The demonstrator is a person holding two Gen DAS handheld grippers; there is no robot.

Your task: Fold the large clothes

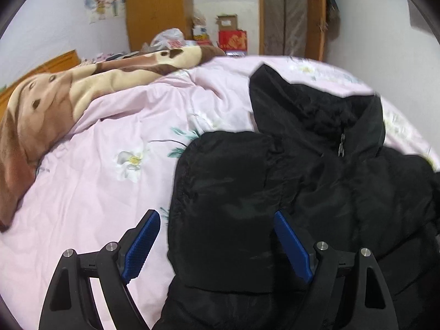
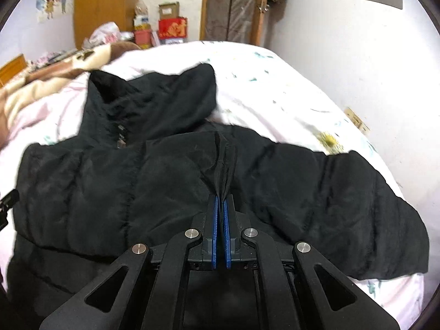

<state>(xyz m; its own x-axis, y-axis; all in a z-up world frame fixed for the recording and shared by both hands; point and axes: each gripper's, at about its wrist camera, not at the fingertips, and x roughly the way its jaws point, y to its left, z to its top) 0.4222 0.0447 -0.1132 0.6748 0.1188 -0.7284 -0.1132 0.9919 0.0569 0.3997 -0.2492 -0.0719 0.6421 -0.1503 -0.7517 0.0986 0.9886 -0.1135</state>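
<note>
A black padded jacket (image 1: 302,170) lies front up on the bed, collar (image 2: 154,96) standing toward the far side, its zip pull (image 1: 341,144) showing. My left gripper (image 1: 216,216) is open and hovers over the jacket's left edge; one blue pad (image 1: 143,240) is above the sheet, the other (image 1: 293,243) above the black cloth. My right gripper (image 2: 220,199) is shut on a raised pinch of jacket fabric (image 2: 224,159) near the right shoulder. The right sleeve (image 2: 357,206) spreads out to the right.
The bed carries a pale pink flowered sheet (image 1: 104,170). A brown and cream blanket (image 1: 55,101) lies bunched at the far left. Boxes and bags (image 2: 170,26) stand beyond the bed by a wooden wardrobe (image 2: 104,2). A white wall (image 2: 357,63) runs close along the bed's right side.
</note>
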